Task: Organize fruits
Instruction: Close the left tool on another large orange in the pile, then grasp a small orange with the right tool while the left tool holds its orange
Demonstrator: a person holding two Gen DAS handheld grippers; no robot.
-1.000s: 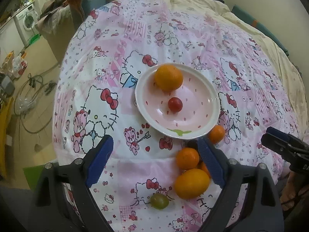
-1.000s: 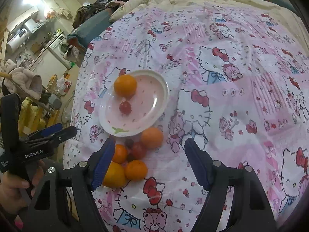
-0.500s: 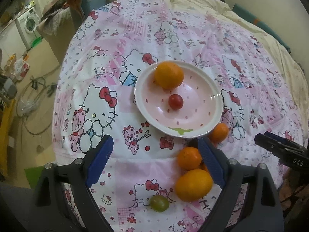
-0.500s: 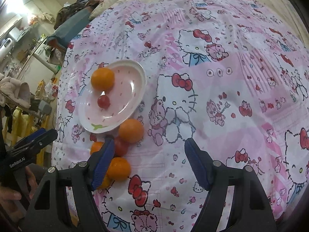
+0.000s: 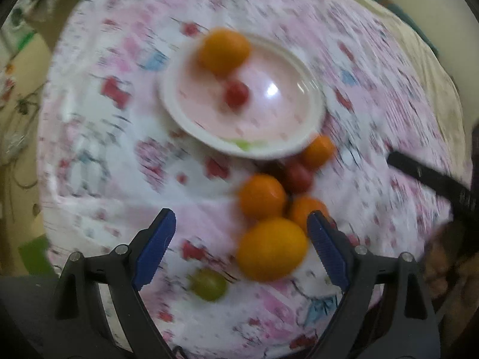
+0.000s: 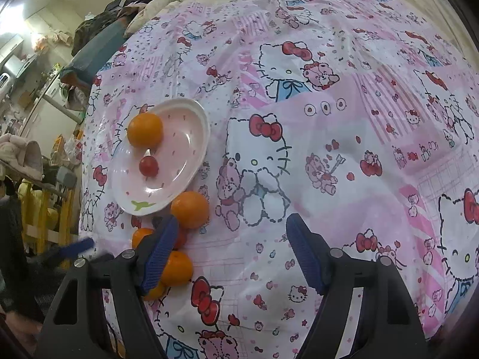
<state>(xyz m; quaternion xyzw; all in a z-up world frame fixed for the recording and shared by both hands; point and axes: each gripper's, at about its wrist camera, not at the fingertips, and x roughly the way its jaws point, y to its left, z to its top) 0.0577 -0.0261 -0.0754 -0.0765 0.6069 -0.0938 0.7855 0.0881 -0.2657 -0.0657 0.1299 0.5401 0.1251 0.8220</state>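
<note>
Round pale-pink plastic plate [image 6: 191, 137] with a white rim lies on a pink-and-white cartoon-cat printed cloth [image 6: 329, 137] spread over a bed; all positions below taken from this plate. On the plate: one large orange citrus fruit [image 6: 145, 129] against the far rim, one small red cherry tomato [image 6: 148, 166] near the centre, the two close but apart. Off the plate, just past its near rim, a cluster of loose fruit sits on the cloth: a round orange mandarin [image 6: 189, 209] touching or nearly touching the rim, a dark red tomato [image 5: 298, 176] beside it, two more small orange mandarins [image 5: 262, 196] nearer the camera, and the largest yellow-orange fruit [image 5: 271, 248] nearest of all. A small green round fruit [image 5: 208, 284] lies alone, farther from the plate than the cluster. Left wrist view is motion-blurred; fine detail there unreadable. Left gripper [image 5: 241, 251], black with blue pads, has its fingers spread wide above the cloth, the largest fruit between the pads towards the right one, contact not discernible. Right gripper [image 6: 230, 251] likewise stands spread with only bare cloth between the pads; its left finger [image 6: 160, 251] overlaps the fruit cluster in view, gripping nothing. Cluttered room furniture shows beyond the bed edge, on the plate's far-left side.
</note>
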